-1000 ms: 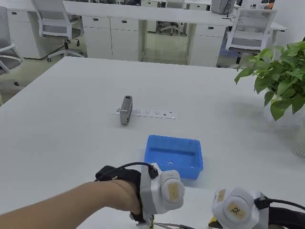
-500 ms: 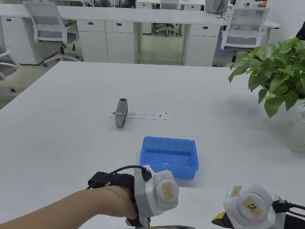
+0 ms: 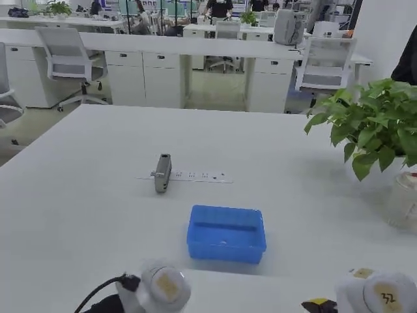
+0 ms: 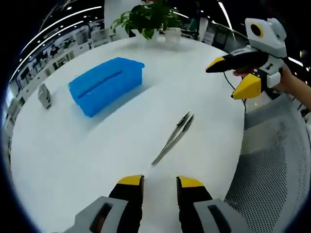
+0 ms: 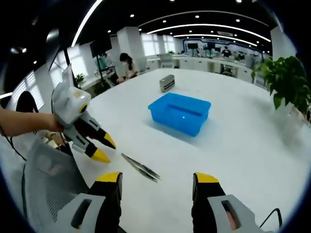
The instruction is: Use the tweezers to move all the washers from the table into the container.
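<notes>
Lying near one blue container point(image 3: 225, 252): one pair of tweezers point(image 4: 174, 137); left tool point(image 4: 160, 180), right tool point(image 5: 158, 175) both spread.

Head view high, gripper views low, opposed, sharing container point(image 3: 225, 250)

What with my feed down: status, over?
Left tongs open, right tongs open, both empty. Tweezers flat on table, ahead of both, untouched. Blue container beyond, path clear.
</notes>
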{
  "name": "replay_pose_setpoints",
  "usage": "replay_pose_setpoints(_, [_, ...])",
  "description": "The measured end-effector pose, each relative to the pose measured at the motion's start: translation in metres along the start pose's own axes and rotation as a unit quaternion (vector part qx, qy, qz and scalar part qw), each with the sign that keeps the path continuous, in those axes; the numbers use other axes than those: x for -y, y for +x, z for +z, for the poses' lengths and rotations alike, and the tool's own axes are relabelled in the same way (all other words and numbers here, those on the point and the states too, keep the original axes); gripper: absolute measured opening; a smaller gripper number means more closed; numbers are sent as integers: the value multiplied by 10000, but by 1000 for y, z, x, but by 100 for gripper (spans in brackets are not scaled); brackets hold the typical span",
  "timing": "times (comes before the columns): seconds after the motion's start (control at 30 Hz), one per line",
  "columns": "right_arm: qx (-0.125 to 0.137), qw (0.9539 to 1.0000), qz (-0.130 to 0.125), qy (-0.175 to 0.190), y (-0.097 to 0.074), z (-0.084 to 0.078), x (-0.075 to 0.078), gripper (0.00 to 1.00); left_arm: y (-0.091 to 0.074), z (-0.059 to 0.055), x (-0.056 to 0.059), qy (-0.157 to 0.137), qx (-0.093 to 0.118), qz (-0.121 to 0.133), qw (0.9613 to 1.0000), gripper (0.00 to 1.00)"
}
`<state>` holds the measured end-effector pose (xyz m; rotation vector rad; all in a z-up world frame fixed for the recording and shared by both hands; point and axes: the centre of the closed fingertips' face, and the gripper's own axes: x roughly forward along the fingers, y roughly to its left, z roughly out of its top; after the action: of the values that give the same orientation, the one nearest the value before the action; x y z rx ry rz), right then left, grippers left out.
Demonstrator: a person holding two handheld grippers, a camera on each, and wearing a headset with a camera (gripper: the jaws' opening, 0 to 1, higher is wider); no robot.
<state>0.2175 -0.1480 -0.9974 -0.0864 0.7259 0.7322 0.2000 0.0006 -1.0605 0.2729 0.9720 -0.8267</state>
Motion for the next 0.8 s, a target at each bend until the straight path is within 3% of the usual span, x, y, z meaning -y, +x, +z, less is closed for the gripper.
replay_pose_setpoints(0.1, [47, 9996, 25, 282, -2, -3, -3, 61, -18, 1, -2, -547, 413, 271, 9973, 36])
replay_pose_setpoints(0.2, [78, 9992, 27, 395, -2, -4, -6, 61, -31, -3, -4, -902, 643, 486, 9927, 49])
replay_pose_setpoints(0.3, [192, 9985, 1, 514, -3, -2, -8, 63, -44, -3, -9, -916, 786, 739, 9899, 59])
replay_pose_setpoints(0.33, [199, 9985, -5, 518, -3, -2, -8, 63, -52, -1, -13, -957, 908, 916, 9870, 60])
replay_pose_setpoints(0.4, [241, 9986, -52, 469, -6, 0, -8, 63, -61, 0, -13, -1053, 997, 978, 9846, 66])
replay_pose_setpoints(0.5, [313, 9984, -146, 447, -11, 3, -6, 68, -78, 0, -16, -1255, 1206, 1161, 9779, 77])
replay_pose_setpoints(0.63, [435, 9975, -179, 524, -17, 9, -6, 76, -94, -5, -20, -1379, 1395, 1383, 9708, 81])
replay_pose_setpoints(0.8, [506, 9966, -407, 508, -22, 15, -2, 92, -109, -13, -27, -1257, 1351, 1837, 9655, 99])
